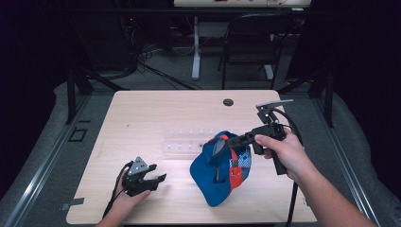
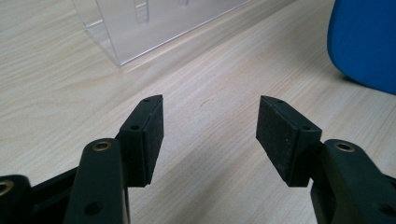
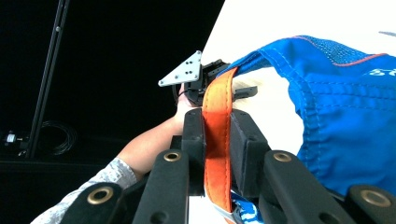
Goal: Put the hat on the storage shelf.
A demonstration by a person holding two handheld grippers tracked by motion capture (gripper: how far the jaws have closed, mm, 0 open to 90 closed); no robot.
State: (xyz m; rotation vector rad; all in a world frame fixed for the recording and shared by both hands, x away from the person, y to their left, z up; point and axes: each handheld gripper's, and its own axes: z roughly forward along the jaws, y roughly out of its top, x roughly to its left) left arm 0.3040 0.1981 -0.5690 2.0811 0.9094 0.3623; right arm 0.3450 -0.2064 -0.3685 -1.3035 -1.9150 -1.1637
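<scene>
Between right tongs (image 3: 217, 140): orange strap (image 3: 218, 135) of blue bag (image 1: 221, 169), clamped; left tongs (image 2: 210, 135) wide, beside bag.

Ahead of me lies the light wooden table (image 1: 142, 118), its grain running across. Toward twelve o'clock on the tabletop, near the far edge, sits a small dark round grommet (image 1: 228, 102). At the middle of the table, a clear plastic rack (image 1: 182, 141) lies flat, its long side running from nine to three o'clock; in my left gripper view the clear plastic rack (image 2: 140, 28) shows at eleven o'clock, with upright dividers inside. Beyond the table, at one o'clock, a black folding chair (image 1: 250, 42) stands on the grey floor, just beside a white desk leg (image 1: 196, 47). At eleven o'clock, dark cables (image 1: 142, 61) trail over the floor.
</scene>
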